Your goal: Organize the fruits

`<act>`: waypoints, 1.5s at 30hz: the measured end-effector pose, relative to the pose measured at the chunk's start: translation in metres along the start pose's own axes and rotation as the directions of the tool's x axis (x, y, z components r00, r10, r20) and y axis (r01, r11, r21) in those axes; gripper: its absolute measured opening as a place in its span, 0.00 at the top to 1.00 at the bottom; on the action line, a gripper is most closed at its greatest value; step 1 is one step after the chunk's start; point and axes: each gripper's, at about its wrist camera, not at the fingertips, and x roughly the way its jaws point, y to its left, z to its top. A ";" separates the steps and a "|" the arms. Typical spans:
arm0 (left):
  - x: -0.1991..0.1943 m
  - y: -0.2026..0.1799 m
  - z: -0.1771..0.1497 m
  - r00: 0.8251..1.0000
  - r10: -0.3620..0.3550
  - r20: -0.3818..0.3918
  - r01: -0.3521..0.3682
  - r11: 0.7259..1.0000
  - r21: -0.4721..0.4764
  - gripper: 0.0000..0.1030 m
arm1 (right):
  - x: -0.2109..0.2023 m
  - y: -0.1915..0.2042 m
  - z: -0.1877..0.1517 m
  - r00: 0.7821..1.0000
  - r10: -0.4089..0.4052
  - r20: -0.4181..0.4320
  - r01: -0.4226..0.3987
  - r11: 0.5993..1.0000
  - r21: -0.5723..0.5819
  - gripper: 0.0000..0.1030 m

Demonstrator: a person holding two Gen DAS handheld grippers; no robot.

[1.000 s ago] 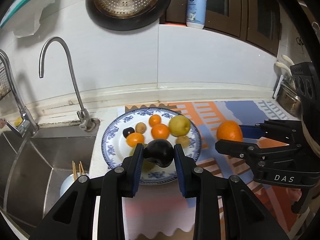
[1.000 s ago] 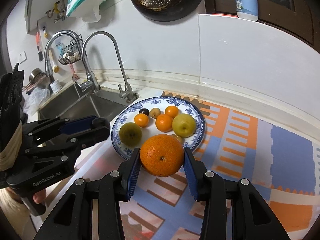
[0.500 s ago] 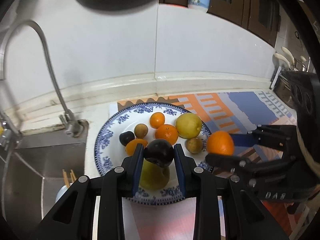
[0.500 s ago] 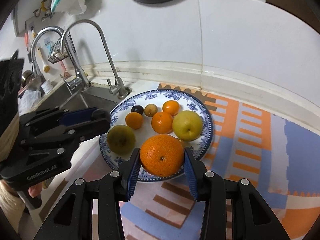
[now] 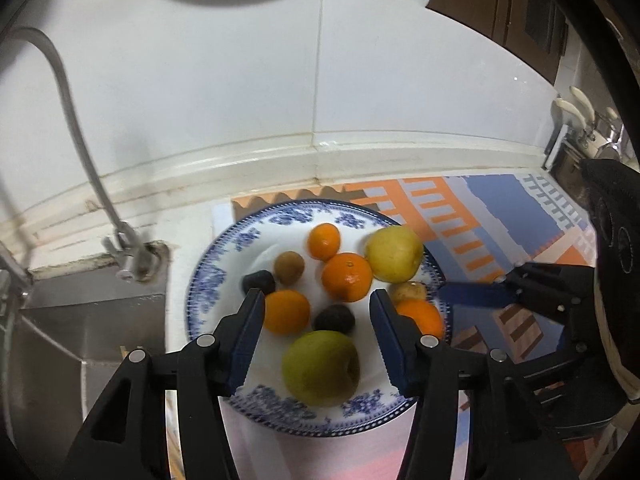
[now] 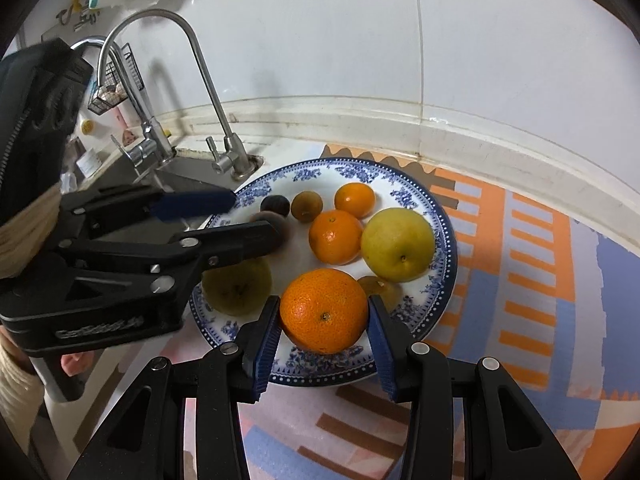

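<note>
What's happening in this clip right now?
A person with two handheld grippers is gathering fruit onto a blue-patterned plate beside a sink. The left gripper is open above the plate, with a dark plum lying between its fingers beside a green pear. The right gripper is at the plate's near edge with a large orange between its fingers; whether they still grip it is unclear. Several other fruits already sit on the plate.

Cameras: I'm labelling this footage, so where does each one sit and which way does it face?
Left wrist: on the left gripper, looking down at the plate; its open fingers show.
Right wrist: on the right gripper, facing plate and sink; its fingers flank the large orange.
Shared: plate, fruit, each other's gripper.
</note>
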 end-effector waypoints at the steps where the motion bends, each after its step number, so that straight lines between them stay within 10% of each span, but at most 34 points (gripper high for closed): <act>1: -0.005 0.000 -0.001 0.999 0.038 0.010 -0.038 0.999 -0.004 0.48 | -0.002 0.001 0.000 1.000 -0.007 0.011 0.007 1.000 -0.004 0.44; 14: -0.077 -0.034 -0.024 0.977 0.183 0.113 -0.175 0.981 -0.078 0.38 | -0.075 -0.001 -0.021 0.981 -0.153 0.121 0.151 0.988 0.022 0.33; 27: -0.149 -0.108 -0.054 0.940 0.257 0.225 -0.242 0.966 -0.094 0.06 | -0.189 -0.012 -0.068 0.924 -0.306 0.229 0.284 0.951 0.125 0.19; 45: -0.223 -0.180 -0.100 0.927 0.251 0.277 -0.238 0.968 -0.080 0.00 | -0.284 0.001 -0.146 0.891 -0.356 0.281 0.313 0.931 0.185 0.18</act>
